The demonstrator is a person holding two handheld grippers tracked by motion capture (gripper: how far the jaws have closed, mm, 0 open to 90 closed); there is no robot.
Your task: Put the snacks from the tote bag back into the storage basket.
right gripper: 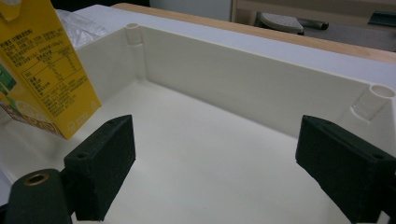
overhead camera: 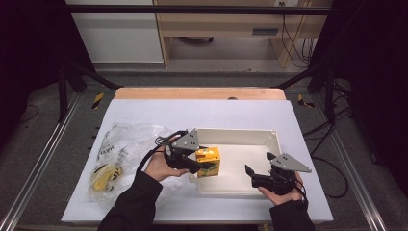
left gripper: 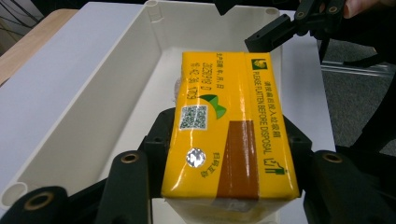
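The left gripper (overhead camera: pixel 204 163) is clamped on a yellow drink carton (overhead camera: pixel 208 161), its two black jaws pressing the carton's opposite sides as the left gripper view shows, where the carton (left gripper: pixel 229 135) lies lengthwise between them with a QR code, a foil straw-hole seal and the words "please flatten before disposal" facing the camera; in the high view the carton is held over the left end of a shallow white tray (overhead camera: pixel 269 137), just inside the tray's left wall, and whether its bottom touches the tray floor I cannot tell; in the right gripper view the carton (right gripper: pixel 44 70) appears tilted at the left, its nutrition panel turned this way, above the tray floor near the tray's far left corner; the tray (right gripper: pixel 243 79) sits on the white-covered bench (overhead camera: pixel 159 108) toward its near right part, long side parallel to the near edge; the right gripper (overhead camera: pixel 260 166) rests at the tray's near right corner with its jaws spread wide apart and gripping nothing, pointing into the tray; a crumpled clear plastic bag (overhead camera: pixel 122 139) lies on the left part of the bench, just beside the left hand (overhead camera: pixel 161 166), and something yellow and black (overhead camera: pixel 107 176) lies inside its near end; the right hand (overhead camera: pixel 281 195) holds its gripper from below at the near edge.
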